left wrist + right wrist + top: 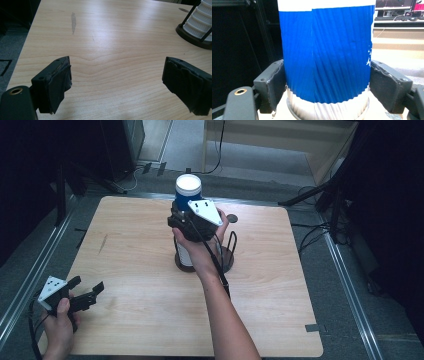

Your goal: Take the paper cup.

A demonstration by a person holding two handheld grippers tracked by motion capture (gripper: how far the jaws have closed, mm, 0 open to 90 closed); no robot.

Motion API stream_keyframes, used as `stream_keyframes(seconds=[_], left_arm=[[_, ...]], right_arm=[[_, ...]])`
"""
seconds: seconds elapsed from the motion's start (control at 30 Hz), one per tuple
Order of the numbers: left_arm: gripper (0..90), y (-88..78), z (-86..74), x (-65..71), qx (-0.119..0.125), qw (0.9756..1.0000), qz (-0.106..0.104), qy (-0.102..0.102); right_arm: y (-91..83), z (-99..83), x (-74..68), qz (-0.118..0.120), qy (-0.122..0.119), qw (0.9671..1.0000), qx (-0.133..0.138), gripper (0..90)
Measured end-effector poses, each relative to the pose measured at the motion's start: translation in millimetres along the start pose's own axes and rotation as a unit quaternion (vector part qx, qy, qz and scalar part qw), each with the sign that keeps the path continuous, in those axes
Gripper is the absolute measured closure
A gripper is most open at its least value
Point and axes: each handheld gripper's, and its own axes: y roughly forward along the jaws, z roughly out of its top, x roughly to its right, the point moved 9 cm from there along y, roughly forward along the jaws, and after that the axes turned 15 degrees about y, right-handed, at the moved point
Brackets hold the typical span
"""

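Observation:
A stack of ribbed white paper cups stands in a black wire holder at the middle of the wooden table. The top cup is blue with a white rim. My right gripper is shut on that blue cup, one jaw pressing on each side, and the white stack shows just below it. My left gripper hovers open and empty near the table's front left corner. In the left gripper view its gripper frames bare wood, with the holder and white cups at the far right.
A dark streak marks the wood at the left, and a small dark round spot lies behind the holder. Metal rails run along the floor on both sides of the table. Black stands and cables surround it.

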Motion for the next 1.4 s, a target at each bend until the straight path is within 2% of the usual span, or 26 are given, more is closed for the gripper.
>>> stream_keyframes(seconds=[0.23,0.4,0.7,0.83,1.2,1.4], left_arm=[[9.3,-0.1,0.1,0.1,0.000,1.0000,0.000,0.001],[9.3,-0.1,0.4,0.3,0.002,1.0000,0.001,0.002],[9.3,-0.3,0.5,0.1,0.004,1.0000,0.001,0.000],[9.3,-0.3,0.4,-0.2,0.003,1.0000,0.002,-0.002],[9.3,-0.5,0.4,-0.7,0.003,1.0000,0.005,-0.002],[9.2,-0.5,0.6,-1.1,0.004,1.0000,0.007,-0.003]], right_arm=[[-4.9,17.3,-7.6,0.004,-0.006,0.9999,0.015,19.3],[-8.3,29.6,-11.3,0.005,-0.007,0.9993,0.035,19.8],[-13.5,45.1,-16.6,0.010,-0.008,0.9987,0.050,20.4],[-16.8,57.4,-18.3,0.011,-0.008,0.9981,0.060,20.6],[-24.5,78.4,-12.8,0.002,-0.010,0.9972,0.074,21.3],[-30.3,83.9,-3.8,-0.009,-0.010,0.9967,0.080,21.3]])
